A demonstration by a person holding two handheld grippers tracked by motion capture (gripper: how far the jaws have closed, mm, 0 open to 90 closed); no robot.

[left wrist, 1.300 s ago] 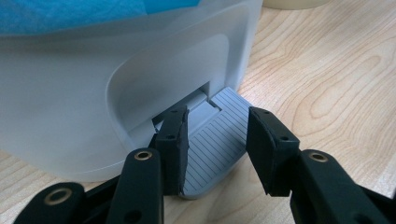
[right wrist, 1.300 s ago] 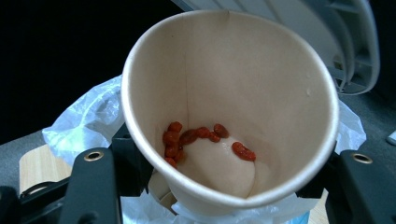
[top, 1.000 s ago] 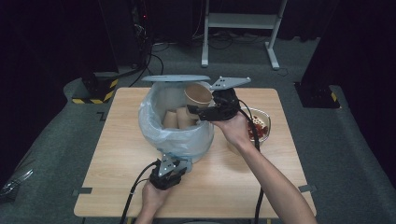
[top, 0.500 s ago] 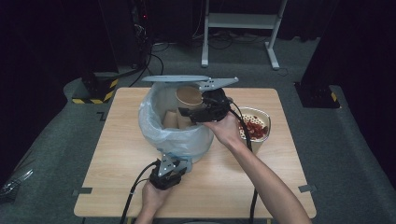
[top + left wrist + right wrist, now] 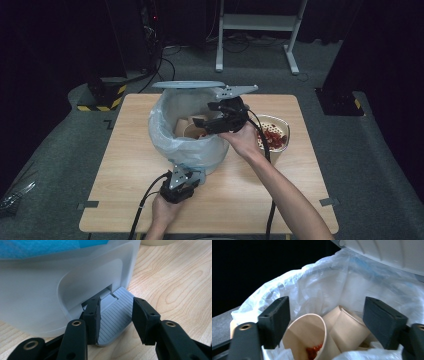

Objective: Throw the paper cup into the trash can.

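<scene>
High view: a pedal bin [image 5: 187, 145] lined with a pale plastic bag stands on the wooden table [image 5: 125, 165], its lid [image 5: 189, 84] raised. The right gripper [image 5: 212, 116] hangs over the bin mouth; its jaws have just been opening, and nothing is between them. The paper cup [image 5: 192, 131] lies inside the bag. A bowl of red pieces [image 5: 272, 134] sits just beside the bin. The left gripper [image 5: 184, 176] is at the foot of the bin.

Left gripper view: the jaws are partly spread on either side of the grey ribbed pedal [image 5: 113, 315]. The left pad [image 5: 93, 315] seems to rest on it; whether the jaws pinch the pedal I cannot tell. In my judgement, this gripper should keep steady pressure so the lid stays up while the right hand leaves.

Right gripper view: the jaws stand wide and released. Below them, 2 paper cups lie tilted in the bag; the nearer one holds red bits [image 5: 313, 351], a detail too small in the high view.
</scene>
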